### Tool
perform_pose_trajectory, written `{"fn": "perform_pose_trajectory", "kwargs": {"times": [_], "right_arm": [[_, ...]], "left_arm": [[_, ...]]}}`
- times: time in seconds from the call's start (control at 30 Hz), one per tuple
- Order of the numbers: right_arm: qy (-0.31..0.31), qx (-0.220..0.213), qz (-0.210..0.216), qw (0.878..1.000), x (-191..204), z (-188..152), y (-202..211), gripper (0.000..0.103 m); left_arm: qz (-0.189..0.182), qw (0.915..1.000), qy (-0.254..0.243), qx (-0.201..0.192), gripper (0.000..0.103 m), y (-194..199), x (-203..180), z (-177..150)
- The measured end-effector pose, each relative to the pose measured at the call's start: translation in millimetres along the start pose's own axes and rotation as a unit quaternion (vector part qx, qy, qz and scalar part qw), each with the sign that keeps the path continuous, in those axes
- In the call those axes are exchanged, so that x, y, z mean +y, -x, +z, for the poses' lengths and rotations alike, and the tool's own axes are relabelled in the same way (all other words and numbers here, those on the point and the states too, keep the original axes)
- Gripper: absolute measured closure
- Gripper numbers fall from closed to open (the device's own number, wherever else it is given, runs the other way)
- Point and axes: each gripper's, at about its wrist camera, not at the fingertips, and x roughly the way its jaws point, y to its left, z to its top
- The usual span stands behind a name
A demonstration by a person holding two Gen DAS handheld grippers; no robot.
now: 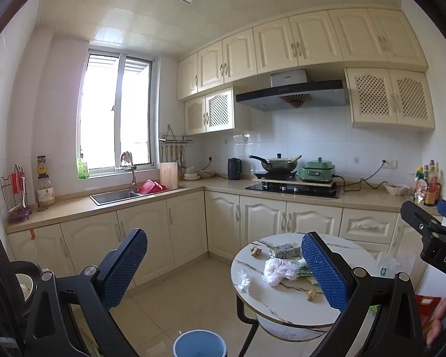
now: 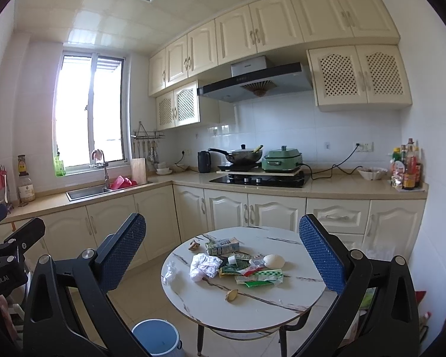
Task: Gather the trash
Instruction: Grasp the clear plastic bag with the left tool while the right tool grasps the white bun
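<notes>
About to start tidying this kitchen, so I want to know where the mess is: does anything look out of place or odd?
Yes. The round table is littered: a crumpled white bag, green wrappers, a small carton and ginger pieces. The blue bin stands on the floor beside it. Both tongs are open and hold nothing.

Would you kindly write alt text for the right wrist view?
An open right gripper frames a round marble table strewn with wrappers, with a blue bin on the floor beside it and cream kitchen cabinets behind.
</notes>
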Motion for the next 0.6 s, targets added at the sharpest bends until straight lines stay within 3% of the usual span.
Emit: {"fn": "perform_pose_trajectory", "kwargs": {"times": [0.17, 0.3, 0.6], "right_arm": [[0.003, 0.014, -0.014, 1.0, -12, -11, -21, 0.0], [-0.007, 0.043, -0.033, 0.998, -35, -29, -52, 0.0], [-0.021, 0.161, -0.053, 0.985, -90, -108, -155, 0.0]], "left_arm": [[-0.003, 0.9998, 0.0, 0.018, 0.001, -29, 0, -6], [-0.004, 0.9985, 0.002, 0.055, 0.001, -71, -1, -17], [-0.035, 0.9858, -0.007, 0.164, 0.001, -194, -18, -44]]}}
